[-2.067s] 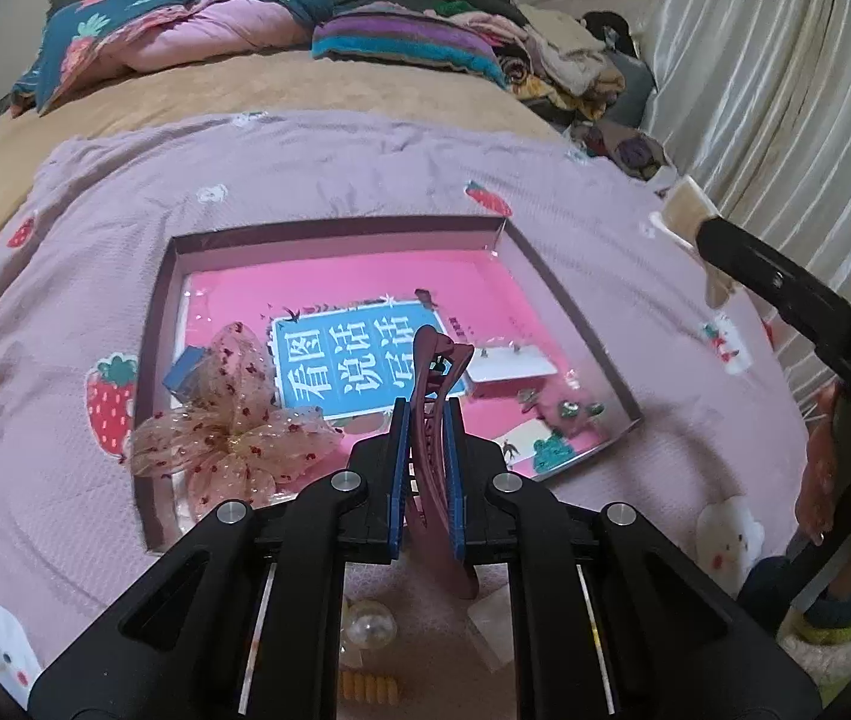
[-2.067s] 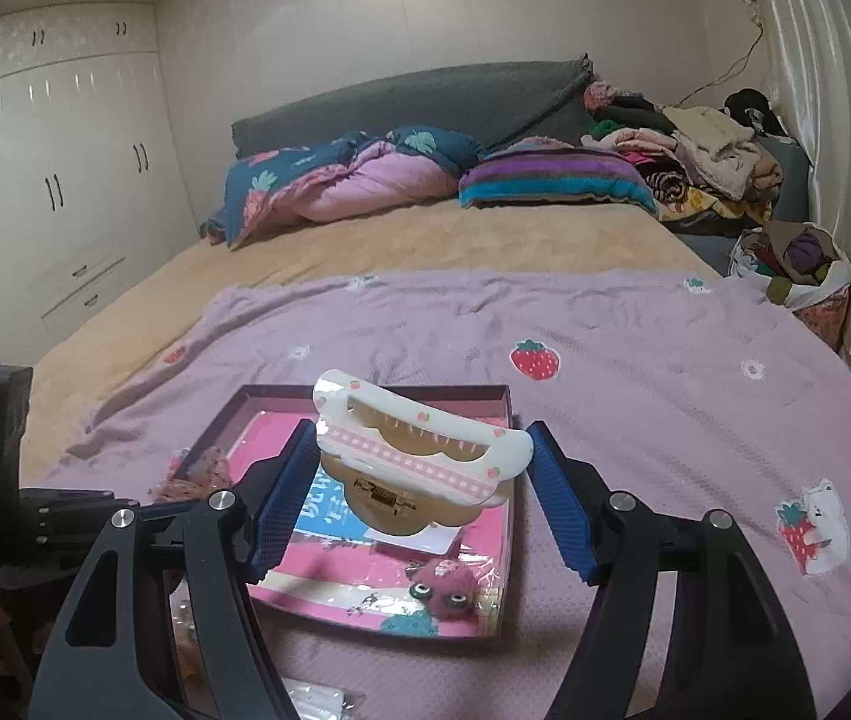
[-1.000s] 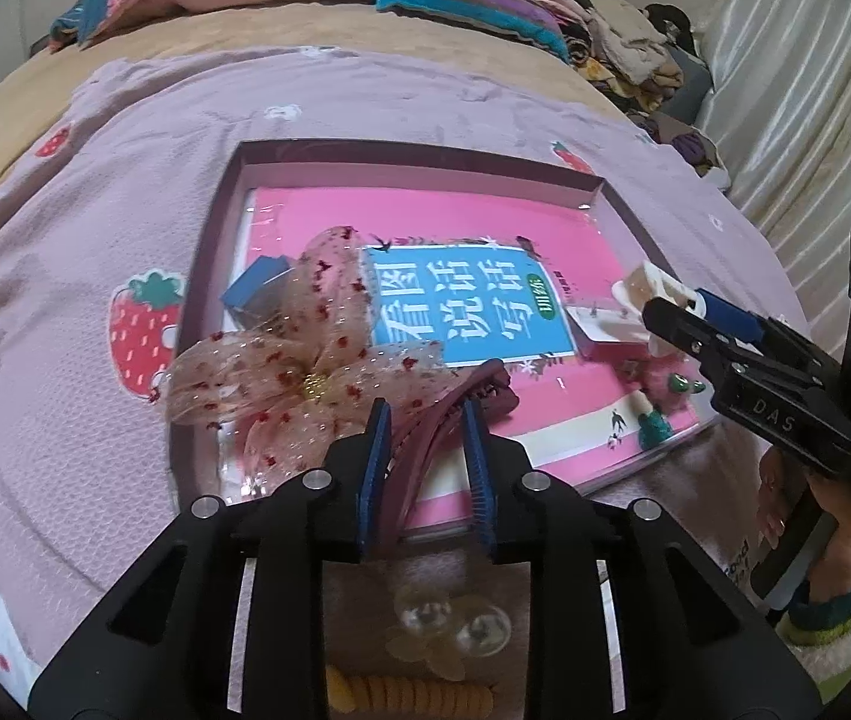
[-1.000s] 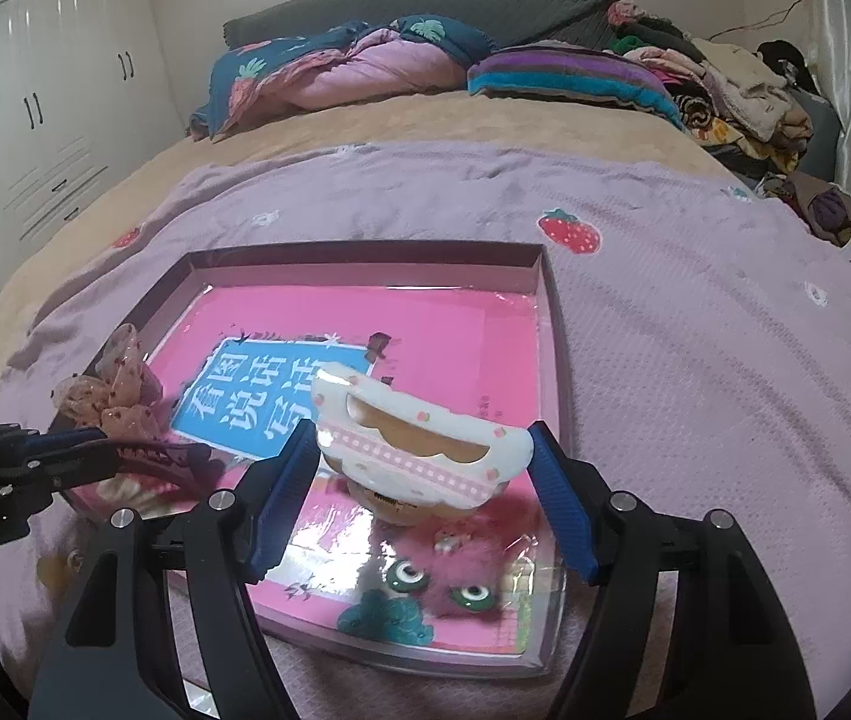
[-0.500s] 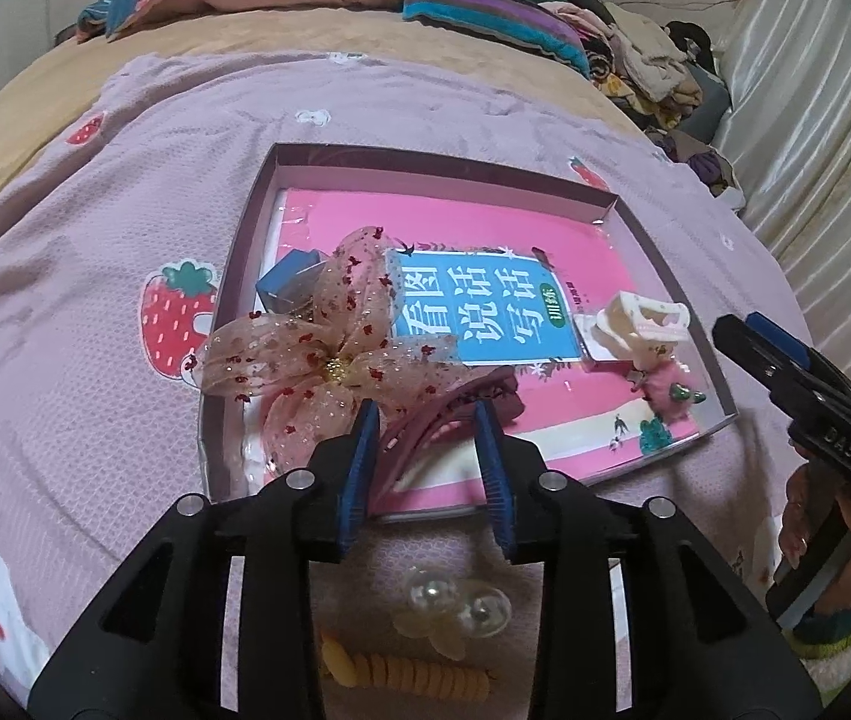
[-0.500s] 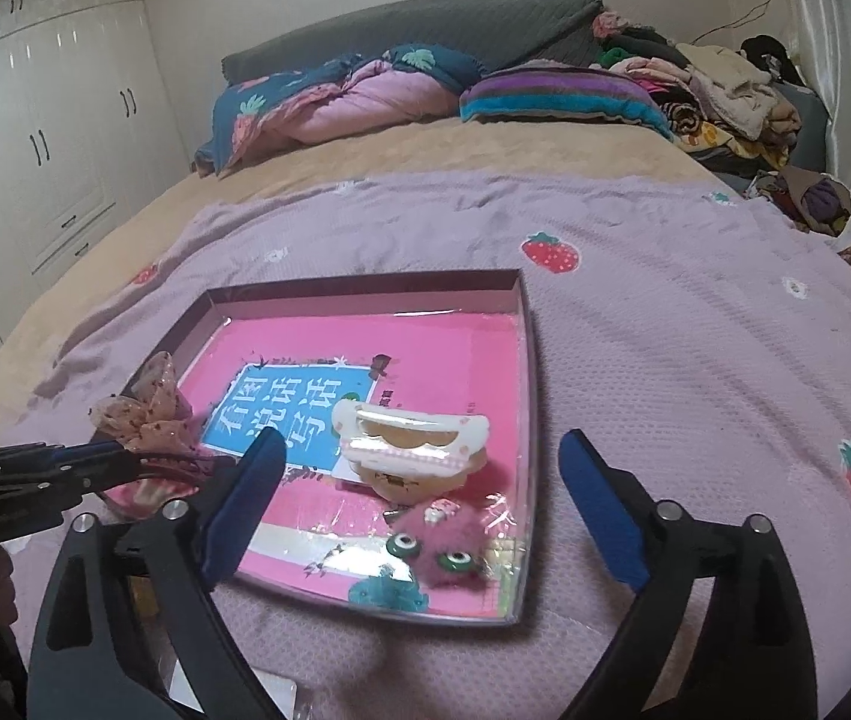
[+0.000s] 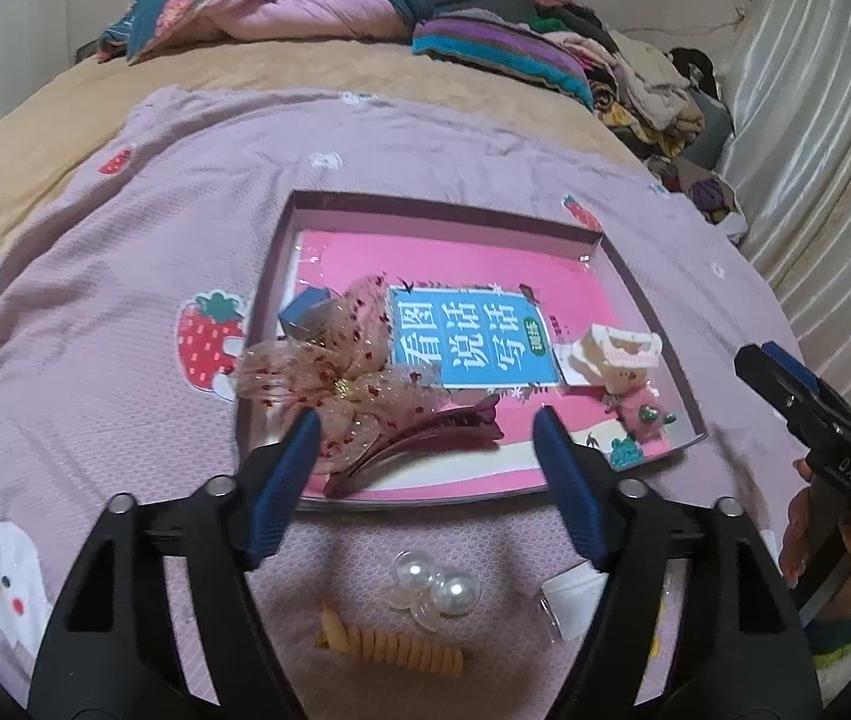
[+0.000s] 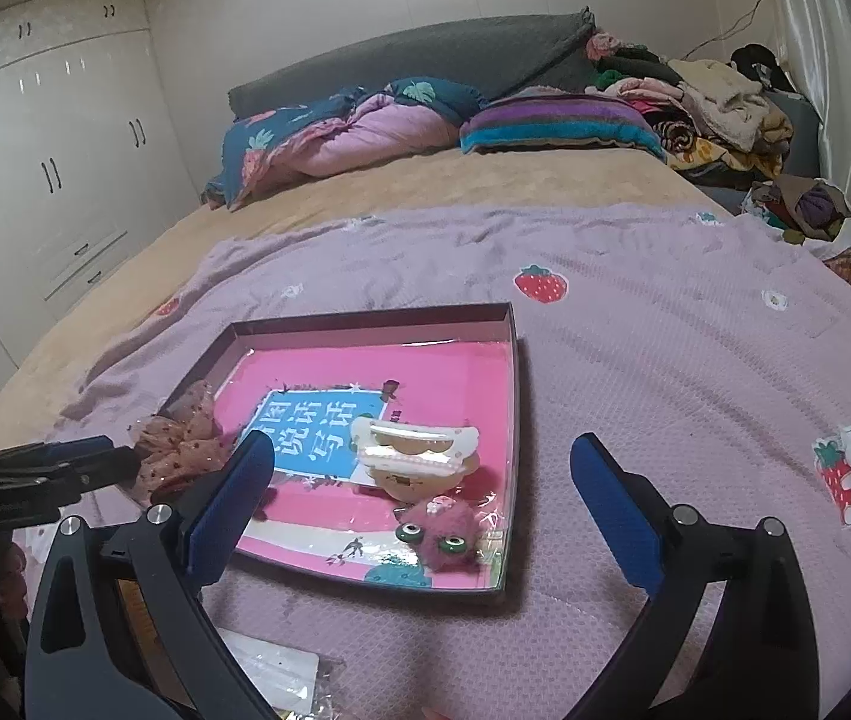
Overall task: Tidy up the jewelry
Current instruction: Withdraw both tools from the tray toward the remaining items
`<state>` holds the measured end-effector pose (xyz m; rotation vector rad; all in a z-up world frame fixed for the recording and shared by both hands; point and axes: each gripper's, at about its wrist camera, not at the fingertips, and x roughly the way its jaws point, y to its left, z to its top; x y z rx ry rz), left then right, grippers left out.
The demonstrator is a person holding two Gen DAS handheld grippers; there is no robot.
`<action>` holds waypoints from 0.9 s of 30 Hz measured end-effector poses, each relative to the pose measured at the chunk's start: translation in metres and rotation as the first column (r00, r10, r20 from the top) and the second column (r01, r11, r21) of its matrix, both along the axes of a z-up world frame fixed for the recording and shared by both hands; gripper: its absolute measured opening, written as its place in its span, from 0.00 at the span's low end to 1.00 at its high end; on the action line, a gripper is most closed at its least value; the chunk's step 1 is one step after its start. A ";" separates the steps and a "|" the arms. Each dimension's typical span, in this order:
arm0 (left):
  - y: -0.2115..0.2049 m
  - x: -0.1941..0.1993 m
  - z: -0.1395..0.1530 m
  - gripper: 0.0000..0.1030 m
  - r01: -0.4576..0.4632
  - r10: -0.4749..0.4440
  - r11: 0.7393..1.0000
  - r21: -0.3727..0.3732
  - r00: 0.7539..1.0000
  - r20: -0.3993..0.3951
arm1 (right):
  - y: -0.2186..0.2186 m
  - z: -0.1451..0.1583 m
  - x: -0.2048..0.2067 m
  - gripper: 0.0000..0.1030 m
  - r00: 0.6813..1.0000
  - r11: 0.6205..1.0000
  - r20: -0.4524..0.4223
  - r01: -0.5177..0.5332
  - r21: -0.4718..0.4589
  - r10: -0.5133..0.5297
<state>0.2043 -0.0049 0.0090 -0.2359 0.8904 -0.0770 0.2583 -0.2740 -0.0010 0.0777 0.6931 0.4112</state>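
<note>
A shallow box (image 7: 443, 209) (image 8: 514, 420) with a pink book inside lies on the purple blanket. In it lie a sheer pink bow (image 7: 329, 378) (image 8: 185, 438), a maroon hair clip (image 7: 425, 429), a cream claw clip (image 7: 617, 354) (image 8: 413, 456) and a fuzzy pink clip with eyes (image 7: 638, 411) (image 8: 440, 531). My left gripper (image 7: 425, 444) is open and empty, just above the maroon clip at the box's near edge. My right gripper (image 8: 419, 474) is open and empty, near the cream clip.
On the blanket in front of the box lie a pearl clip (image 7: 434, 588), a yellow spiral hair tie (image 7: 389, 648) and a small white packet (image 7: 569, 594). Pillows (image 8: 365, 120) and a clothes pile (image 8: 713, 102) lie at the bed's far end. A wardrobe (image 8: 53, 180) stands left.
My left gripper opened and let the maroon clip drop in the box by the bow. My right gripper released the cream claw clip into the box and drew back.
</note>
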 end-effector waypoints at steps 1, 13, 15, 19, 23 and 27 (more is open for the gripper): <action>0.002 -0.002 0.003 0.70 -0.006 0.006 1.000 -0.002 1.000 0.006 | -0.001 0.002 -0.002 0.96 1.000 1.000 0.005 0.000 0.003 0.000; 0.019 -0.028 0.034 0.87 -0.061 0.063 0.998 -0.029 0.995 0.078 | -0.004 0.036 -0.033 0.96 0.997 0.999 0.073 0.004 0.039 -0.006; 0.020 -0.033 0.038 0.87 -0.065 0.068 0.997 -0.032 0.994 0.091 | -0.005 0.044 -0.040 0.96 0.996 0.999 0.088 0.005 0.040 -0.009; 0.024 -0.043 0.049 0.91 -0.067 0.072 0.997 -0.044 0.990 0.121 | -0.005 0.054 -0.055 0.96 0.994 0.999 0.112 0.010 0.042 -0.015; 0.026 -0.054 0.056 0.91 -0.062 0.068 0.997 -0.047 0.987 0.144 | -0.003 0.060 -0.071 0.96 0.992 1.000 0.125 0.006 0.027 -0.009; 0.027 -0.063 0.059 0.91 -0.055 0.063 0.997 -0.058 0.985 0.158 | -0.001 0.062 -0.083 0.96 0.991 1.000 0.130 0.004 0.016 -0.006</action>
